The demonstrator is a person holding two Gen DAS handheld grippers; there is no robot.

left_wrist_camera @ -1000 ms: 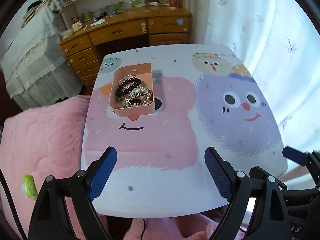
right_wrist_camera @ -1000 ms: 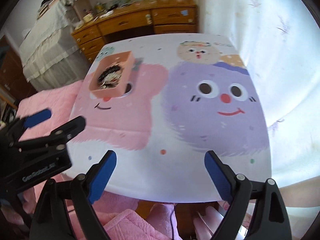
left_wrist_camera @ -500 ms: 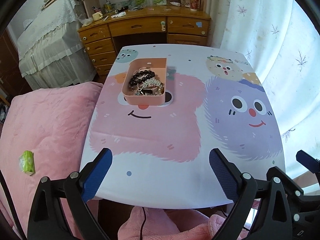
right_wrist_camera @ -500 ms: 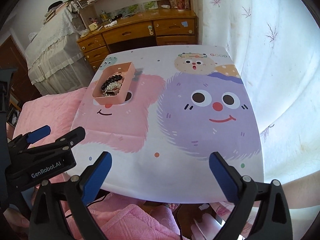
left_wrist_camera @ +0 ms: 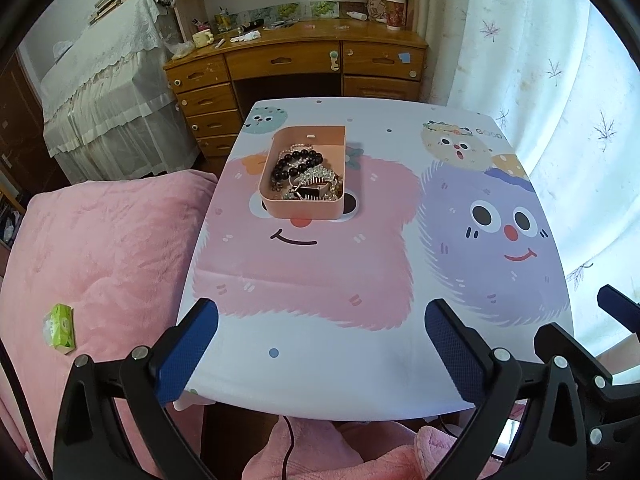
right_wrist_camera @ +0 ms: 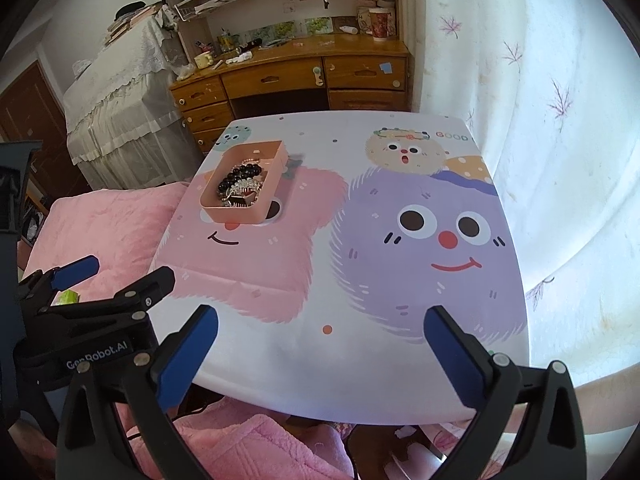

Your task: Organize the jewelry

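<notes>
A pink jewelry box (left_wrist_camera: 304, 206) stands on the far left part of the cartoon-print table (left_wrist_camera: 320, 376). It holds a black bead bracelet (left_wrist_camera: 296, 162), a silver rhinestone comb (left_wrist_camera: 318, 178) and tangled chains. The box also shows in the right wrist view (right_wrist_camera: 240, 214). My left gripper (left_wrist_camera: 322, 354) is open and empty, held above the table's near edge, well short of the box. My right gripper (right_wrist_camera: 320, 358) is open and empty, over the near edge further right. The left gripper (right_wrist_camera: 96, 284) shows at the left of the right wrist view.
A pink blanket (left_wrist_camera: 100, 248) covers a bed left of the table, with a small green packet (left_wrist_camera: 60, 326) on it. A wooden desk (left_wrist_camera: 296, 60) with drawers stands behind the table. A white curtain (left_wrist_camera: 560, 100) hangs at the right.
Both grippers have pulled back and risen from the table, so more of the room shows. The box looks smaller and farther. Both stay open.
</notes>
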